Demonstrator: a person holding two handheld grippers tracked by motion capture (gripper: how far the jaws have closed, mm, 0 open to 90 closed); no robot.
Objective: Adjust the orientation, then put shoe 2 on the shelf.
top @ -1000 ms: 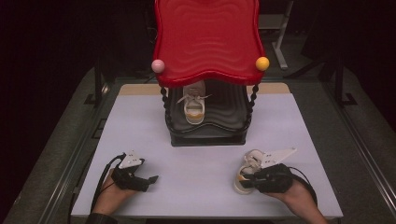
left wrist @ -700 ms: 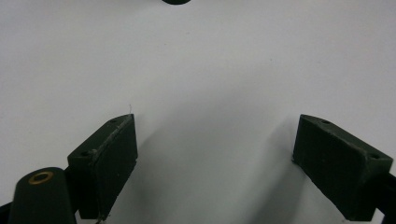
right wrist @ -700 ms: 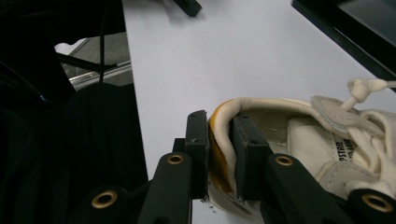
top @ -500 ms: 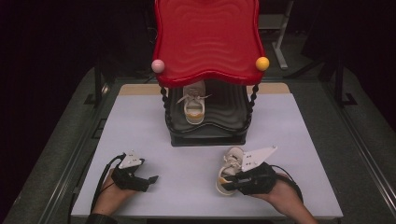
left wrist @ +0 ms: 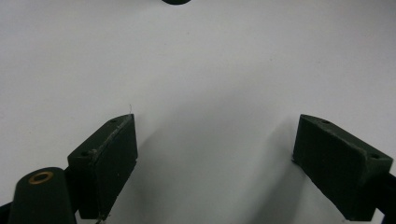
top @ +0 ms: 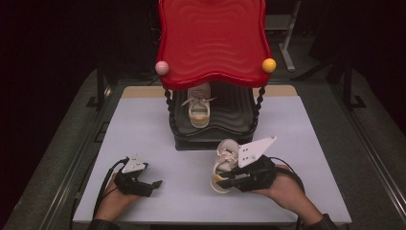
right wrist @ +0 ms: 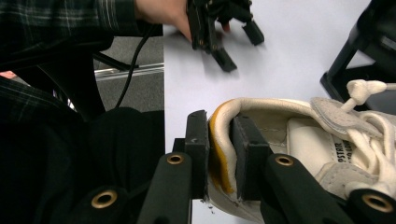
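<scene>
Shoe (right wrist: 299,140), a small cream one with a yellow heel, is clamped at its heel collar by the right gripper (right wrist: 220,156): one jaw is pressed against the outside of the heel, the other is set inside the opening, and only the heel wall is left between them. Its laces and toe are pointed away from the jaws toward the black rack (top: 215,129), just beyond the toe in the high view, where the shoe is seen held over the table (top: 143,124). A second shoe (top: 198,106) is seen on the rack beneath the red tray (top: 213,40). The left gripper (left wrist: 215,168) is seen with jaws wide apart, only bare tabletop between them.
</scene>
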